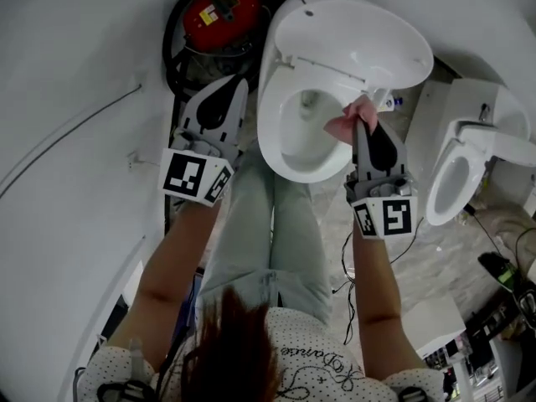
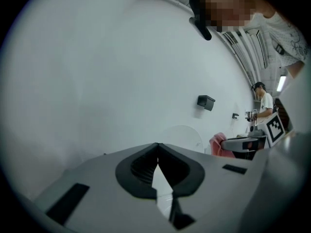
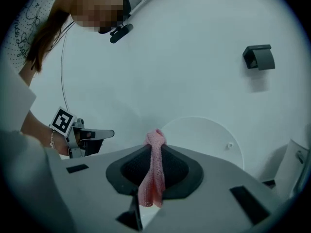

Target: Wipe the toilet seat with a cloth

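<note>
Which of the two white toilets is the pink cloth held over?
The central white toilet, directly before the person; the second toilet stands farther right, away from the pink cloth.

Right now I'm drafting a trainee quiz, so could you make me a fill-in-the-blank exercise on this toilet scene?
The cloth clamped in the right gripper is ____ in colour.
Between the shut jaws of the left gripper there is ____.
The round canister beside the toilet is ____ in colour.
Missing words: pink; nothing; red.
</note>
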The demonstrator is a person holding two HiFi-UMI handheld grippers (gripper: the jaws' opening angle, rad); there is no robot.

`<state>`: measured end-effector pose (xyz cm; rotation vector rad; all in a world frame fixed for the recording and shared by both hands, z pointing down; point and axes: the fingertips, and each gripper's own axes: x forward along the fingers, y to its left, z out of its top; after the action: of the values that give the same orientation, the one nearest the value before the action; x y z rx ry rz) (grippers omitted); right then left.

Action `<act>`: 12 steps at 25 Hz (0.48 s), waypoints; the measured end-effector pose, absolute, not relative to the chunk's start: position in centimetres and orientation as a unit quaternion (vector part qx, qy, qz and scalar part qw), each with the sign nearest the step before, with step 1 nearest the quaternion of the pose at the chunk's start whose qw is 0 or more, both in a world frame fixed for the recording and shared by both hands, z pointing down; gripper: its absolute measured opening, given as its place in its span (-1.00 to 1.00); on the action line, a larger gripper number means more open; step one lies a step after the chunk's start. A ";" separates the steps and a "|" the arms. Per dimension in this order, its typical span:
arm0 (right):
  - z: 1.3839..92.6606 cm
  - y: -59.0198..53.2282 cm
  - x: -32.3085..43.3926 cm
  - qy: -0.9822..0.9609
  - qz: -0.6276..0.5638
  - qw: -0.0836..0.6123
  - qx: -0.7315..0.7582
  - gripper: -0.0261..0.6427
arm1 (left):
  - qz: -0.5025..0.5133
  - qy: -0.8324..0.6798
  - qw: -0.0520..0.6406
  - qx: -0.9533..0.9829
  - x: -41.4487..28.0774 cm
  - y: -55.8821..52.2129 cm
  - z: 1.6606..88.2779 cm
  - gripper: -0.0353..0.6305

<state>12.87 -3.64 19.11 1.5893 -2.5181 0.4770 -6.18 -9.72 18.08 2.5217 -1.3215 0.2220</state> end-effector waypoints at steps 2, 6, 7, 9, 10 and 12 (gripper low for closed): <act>21.0 -4.4 12.6 -0.839 0.166 0.067 0.514 -0.72 | 0.082 -0.460 0.140 0.873 -5.6 -10.0 19.4 -0.88; 24.8 -6.7 12.2 -0.843 0.182 0.065 0.502 -0.72 | 0.089 -0.464 0.142 0.870 -5.1 -10.6 22.6 -0.88; 25.8 -7.3 12.1 -0.843 0.186 0.066 0.501 -0.72 | 0.089 -0.467 0.144 0.868 -5.2 -10.9 23.5 -0.88; 28.0 -8.5 11.7 -0.844 0.193 0.068 0.496 -0.72 | 0.086 -0.473 0.149 0.864 -5.3 -11.4 25.2 -0.88; 29.0 -9.1 11.5 -0.845 0.197 0.069 0.492 -0.72 | 0.084 -0.477 0.151 0.862 -5.4 -11.7 26.0 -0.88; 31.2 -10.1 10.8 -0.848 0.202 0.073 0.484 -0.72 | 0.082 -0.481 0.154 0.859 -5.5 -12.3 27.7 -0.88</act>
<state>10.78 -10.07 31.18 1.4539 -2.5484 0.6064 -5.49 -12.26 27.65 2.4617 -1.3795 0.2346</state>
